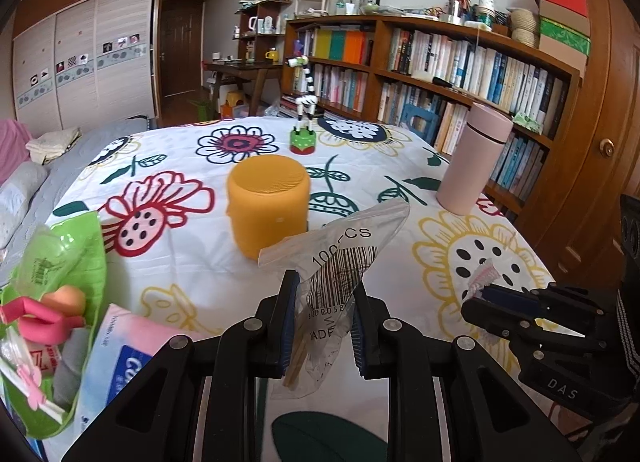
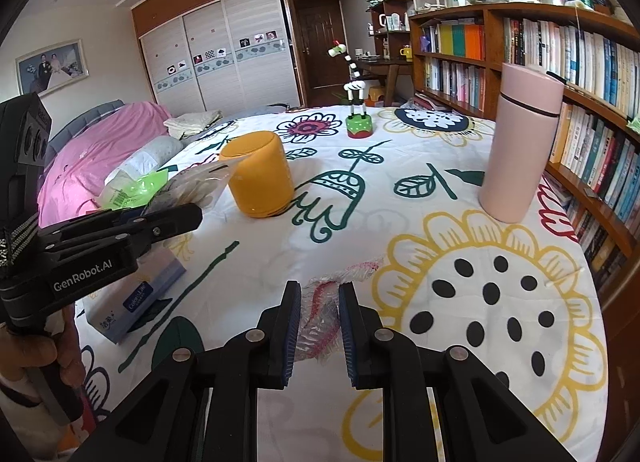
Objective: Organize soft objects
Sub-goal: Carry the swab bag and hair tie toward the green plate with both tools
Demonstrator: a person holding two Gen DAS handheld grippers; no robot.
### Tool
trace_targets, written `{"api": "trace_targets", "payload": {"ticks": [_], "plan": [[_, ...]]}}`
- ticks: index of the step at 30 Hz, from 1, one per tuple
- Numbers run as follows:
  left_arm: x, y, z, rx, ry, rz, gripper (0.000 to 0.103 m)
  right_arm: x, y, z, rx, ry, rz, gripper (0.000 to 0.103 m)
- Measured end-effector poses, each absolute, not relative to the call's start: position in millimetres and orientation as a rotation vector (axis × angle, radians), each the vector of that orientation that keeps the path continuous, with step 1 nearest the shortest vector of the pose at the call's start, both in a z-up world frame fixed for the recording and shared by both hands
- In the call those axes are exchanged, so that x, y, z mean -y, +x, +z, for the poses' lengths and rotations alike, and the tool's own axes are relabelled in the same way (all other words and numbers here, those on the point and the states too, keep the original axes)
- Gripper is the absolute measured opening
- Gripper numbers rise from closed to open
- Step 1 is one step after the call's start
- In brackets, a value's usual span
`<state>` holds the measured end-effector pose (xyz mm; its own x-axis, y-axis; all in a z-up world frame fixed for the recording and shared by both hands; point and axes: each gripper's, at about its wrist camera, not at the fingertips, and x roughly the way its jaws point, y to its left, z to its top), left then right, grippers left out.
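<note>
The left gripper (image 1: 323, 326) is clenched on a clear plastic bag (image 1: 340, 274) printed with a barcode, lifting it clear of the flowered cloth (image 1: 192, 262); the bag's top flops forward above the fingers. The right gripper (image 2: 319, 332) is closed lightly round a crinkly clear wrapper with pink stripes (image 2: 320, 326), which lies on the cloth by a big yellow flower print, its far end (image 2: 352, 272) poking out past the fingertips. From the left wrist view the same wrapper shows as a pink-and-white tuft at the tip of the right gripper.

At the left edge sits a green bag (image 1: 60, 262) holding pink and peach soft items, with a pack of tissues (image 1: 120, 354) just beside it. A hand (image 2: 28, 354) grips the left gripper's handle at the lower left of the right wrist view.

Farther on, a yellow round speaker (image 1: 268, 204) stands upright mid-cloth, well apart from a pink flask (image 1: 474, 160) standing upright to the right. Beyond them a striped toy giraffe (image 1: 305, 106) stands on a green base. Behind are a bookshelf (image 1: 460, 62), a bed with a pink cover (image 2: 92, 154) and a wardrobe (image 2: 216, 62).
</note>
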<state>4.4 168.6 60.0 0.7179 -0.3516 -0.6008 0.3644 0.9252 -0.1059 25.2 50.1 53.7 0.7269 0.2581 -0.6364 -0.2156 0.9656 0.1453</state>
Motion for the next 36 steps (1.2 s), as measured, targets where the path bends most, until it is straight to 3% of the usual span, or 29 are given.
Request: {"api": "trace_targets", "payload": {"ticks": [36], "plan": [[-327.7, -6.6, 76.6, -0.574, -0.137, -0.109, 0.024, -116.9, 28.2, 67.0, -0.693, 0.017, 0.371, 0.021]]}}
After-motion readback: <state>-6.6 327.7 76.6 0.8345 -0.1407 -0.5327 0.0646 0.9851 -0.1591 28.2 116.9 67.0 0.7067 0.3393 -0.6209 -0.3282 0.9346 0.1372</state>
